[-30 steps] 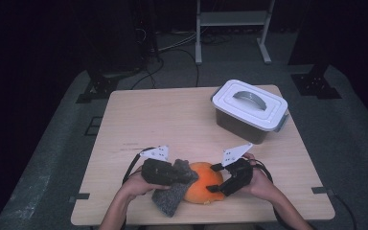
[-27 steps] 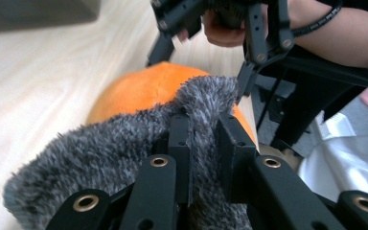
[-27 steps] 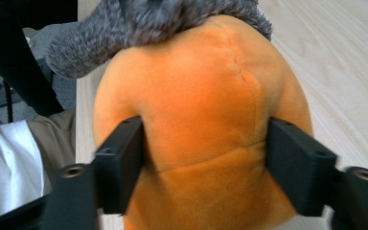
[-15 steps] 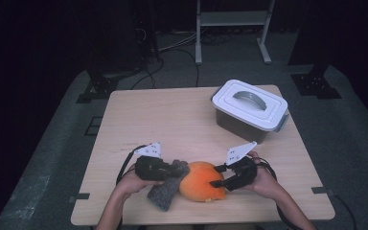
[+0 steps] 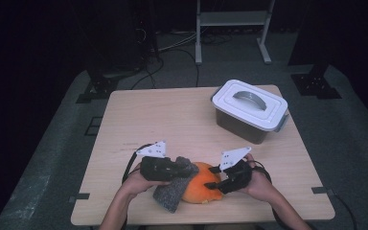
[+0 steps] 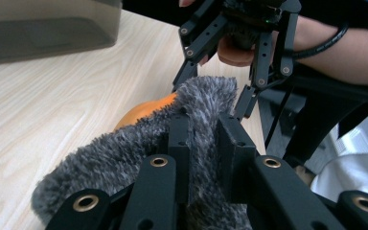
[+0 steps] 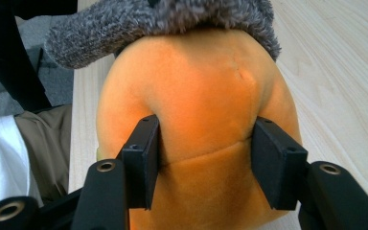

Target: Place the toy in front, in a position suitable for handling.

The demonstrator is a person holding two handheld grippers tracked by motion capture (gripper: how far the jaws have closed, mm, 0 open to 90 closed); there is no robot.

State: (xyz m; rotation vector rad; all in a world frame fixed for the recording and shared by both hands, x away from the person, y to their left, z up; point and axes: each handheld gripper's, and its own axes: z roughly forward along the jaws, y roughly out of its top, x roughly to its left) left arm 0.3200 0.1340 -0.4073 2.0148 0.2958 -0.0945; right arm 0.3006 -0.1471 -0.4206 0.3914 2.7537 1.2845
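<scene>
Near edge of the counter (image 5: 172,115): the left gripper (image 6: 203,139) has its jaws pinched narrow on one grey knit sock (image 6: 124,158), and the right gripper (image 7: 203,158), jaws just closed, clamps one orange plush toy (image 7: 196,100). Next, probably pulling the sock over the plush. One lidded bin (image 5: 249,110) sits far right
</scene>
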